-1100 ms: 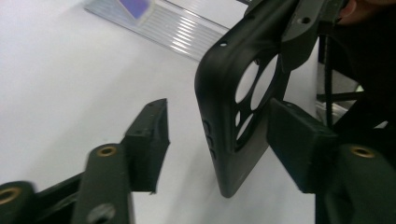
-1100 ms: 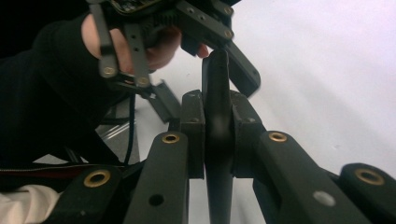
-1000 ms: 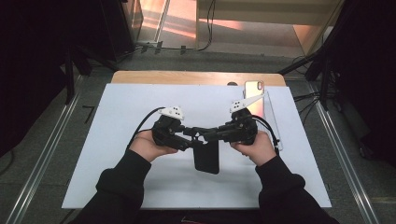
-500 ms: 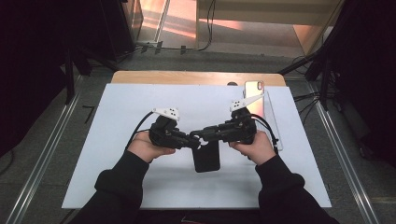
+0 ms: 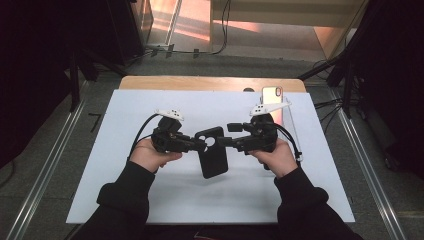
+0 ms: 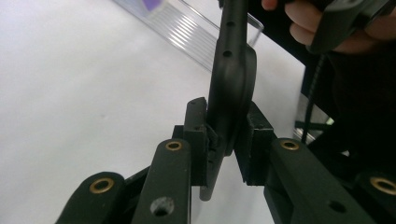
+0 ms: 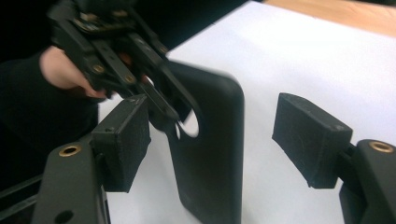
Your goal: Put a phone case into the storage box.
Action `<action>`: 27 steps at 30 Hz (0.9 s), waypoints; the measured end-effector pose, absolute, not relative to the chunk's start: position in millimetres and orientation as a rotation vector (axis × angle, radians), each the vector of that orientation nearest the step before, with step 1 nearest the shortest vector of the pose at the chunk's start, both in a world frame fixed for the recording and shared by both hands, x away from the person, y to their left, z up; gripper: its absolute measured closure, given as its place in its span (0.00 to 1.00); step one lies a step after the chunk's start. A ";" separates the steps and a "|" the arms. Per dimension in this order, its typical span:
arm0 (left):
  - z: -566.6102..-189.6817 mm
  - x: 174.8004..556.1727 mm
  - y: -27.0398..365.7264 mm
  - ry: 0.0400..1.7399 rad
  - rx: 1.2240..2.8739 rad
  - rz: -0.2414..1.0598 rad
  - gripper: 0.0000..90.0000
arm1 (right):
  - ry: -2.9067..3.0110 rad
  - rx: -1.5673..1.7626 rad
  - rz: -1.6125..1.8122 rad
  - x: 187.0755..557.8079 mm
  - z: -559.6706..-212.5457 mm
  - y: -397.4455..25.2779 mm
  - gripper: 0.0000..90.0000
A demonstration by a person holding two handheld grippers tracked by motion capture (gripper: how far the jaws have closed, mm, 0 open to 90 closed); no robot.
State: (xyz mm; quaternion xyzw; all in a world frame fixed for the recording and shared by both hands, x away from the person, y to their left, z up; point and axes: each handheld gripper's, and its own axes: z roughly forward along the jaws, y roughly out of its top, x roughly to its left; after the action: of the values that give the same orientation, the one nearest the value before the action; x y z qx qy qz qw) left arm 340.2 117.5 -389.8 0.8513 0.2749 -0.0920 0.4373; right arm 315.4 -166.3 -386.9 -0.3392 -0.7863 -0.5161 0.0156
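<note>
The left gripper (image 5: pixel 200 145) clamps the black phone case (image 5: pixel 212 157) by its camera-cutout edge. The right gripper (image 5: pixel 226 140) sits released beside it, jaws spread. No writing is readable on the case.

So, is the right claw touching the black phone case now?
Apart. In the right gripper view, the right claw stands open around the black phone case, with a gap plainly visible on its right side; the left claw holds it.

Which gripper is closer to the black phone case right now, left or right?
Left. The left gripper is clamped on the black phone case at its camera-hole end, while the right gripper is open, its jaws on either side of the case without touching.
</note>
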 end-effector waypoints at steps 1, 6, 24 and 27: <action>-388.3 340.0 118.4 0.705 2.116 -0.215 0.85 | -2.457 -1.072 -1.597 315.5 -387.5 -165.9 0.29; -383.2 340.3 121.8 0.785 2.107 -0.181 0.85 | -2.486 -1.074 -1.605 315.7 -391.2 -166.1 0.27; -372.9 339.4 126.7 0.940 2.050 -0.073 0.85 | -2.568 -1.310 -1.539 311.1 -409.0 -142.1 0.00; -371.5 339.0 125.6 0.982 2.051 -0.066 0.85 | -2.594 -1.315 -1.547 308.2 -411.4 -137.4 0.00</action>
State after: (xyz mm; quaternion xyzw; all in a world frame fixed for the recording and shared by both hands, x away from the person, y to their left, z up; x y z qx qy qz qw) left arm 339.0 125.6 -371.5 0.8182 0.3917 -0.0264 0.4200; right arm 308.2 -137.4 -411.4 -0.3981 -0.7852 -0.4682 -0.0763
